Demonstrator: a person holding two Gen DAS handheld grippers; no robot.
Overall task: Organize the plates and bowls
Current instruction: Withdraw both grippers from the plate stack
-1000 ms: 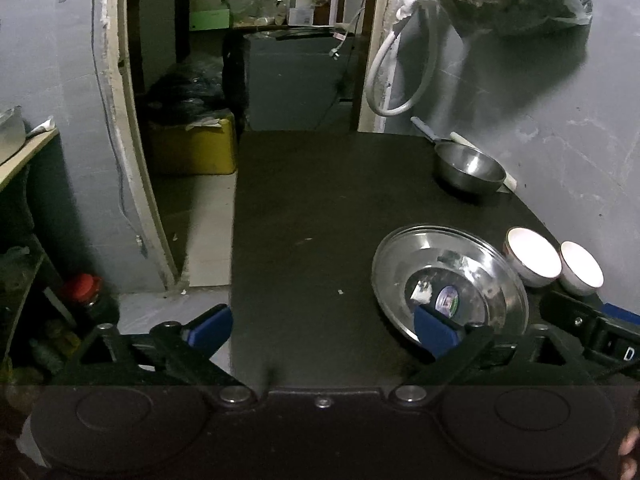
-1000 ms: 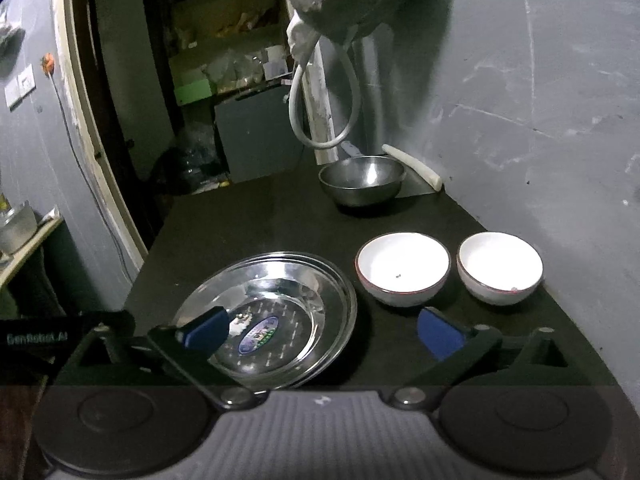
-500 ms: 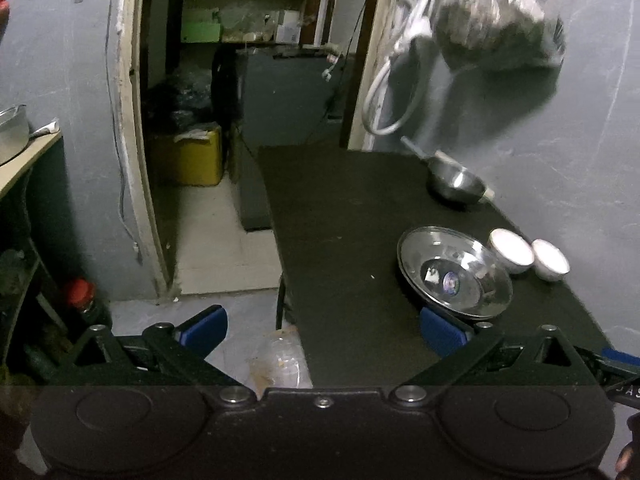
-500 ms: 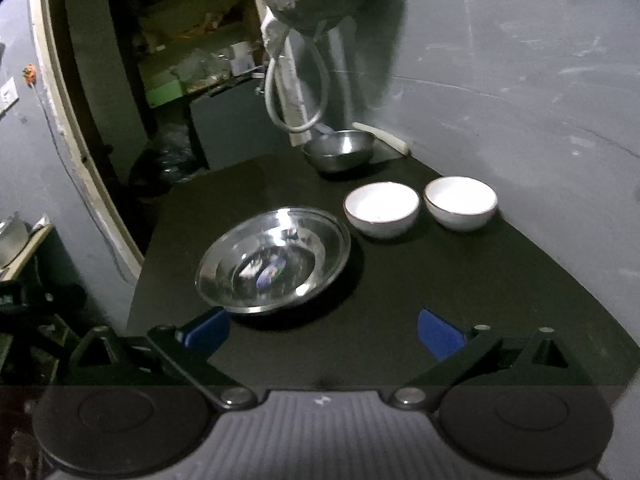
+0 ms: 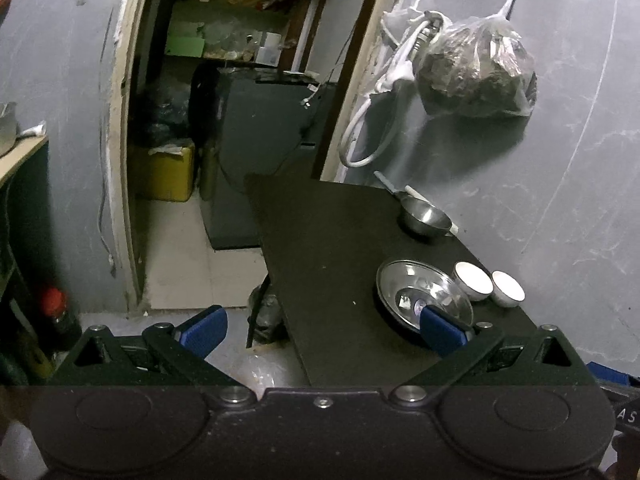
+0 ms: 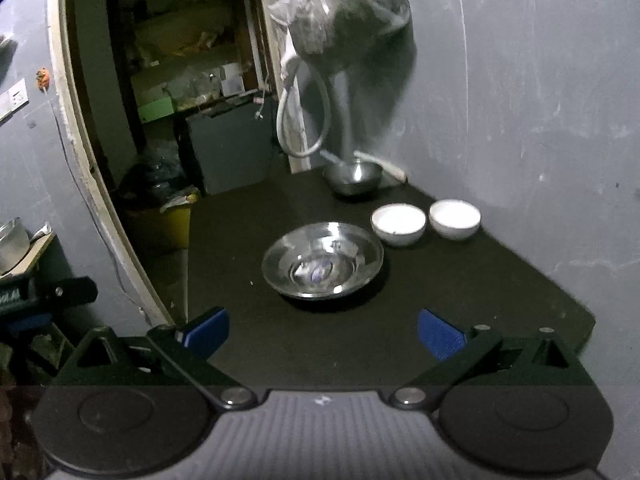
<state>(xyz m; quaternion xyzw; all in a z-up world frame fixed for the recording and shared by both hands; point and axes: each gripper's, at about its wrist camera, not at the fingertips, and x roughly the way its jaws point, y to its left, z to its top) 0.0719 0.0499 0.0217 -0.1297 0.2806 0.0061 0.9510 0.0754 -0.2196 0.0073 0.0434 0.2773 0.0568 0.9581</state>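
A shiny steel plate (image 6: 322, 265) lies on the black table (image 6: 460, 300), also seen as the steel plate (image 5: 420, 292) in the left wrist view. Two white bowls (image 6: 398, 223) (image 6: 455, 218) sit side by side to its right, close to the wall. A steel bowl (image 6: 353, 175) stands at the far end, shown too as the steel bowl (image 5: 425, 220). My right gripper (image 6: 323, 330) is open and empty above the table's near edge. My left gripper (image 5: 323, 330) is open and empty, held back from the table's near left corner.
A plastic bag (image 5: 476, 70) and a white hose (image 5: 372, 120) hang on the grey wall above the table's far end. A doorway (image 5: 224, 92) with a dark cabinet and a yellow bin (image 5: 164, 170) opens to the left. A red-capped bottle (image 5: 60, 316) stands low on the left.
Both grippers have pulled back and up from the table, so the plate and bowls look smaller and farther away. Both stayed open.
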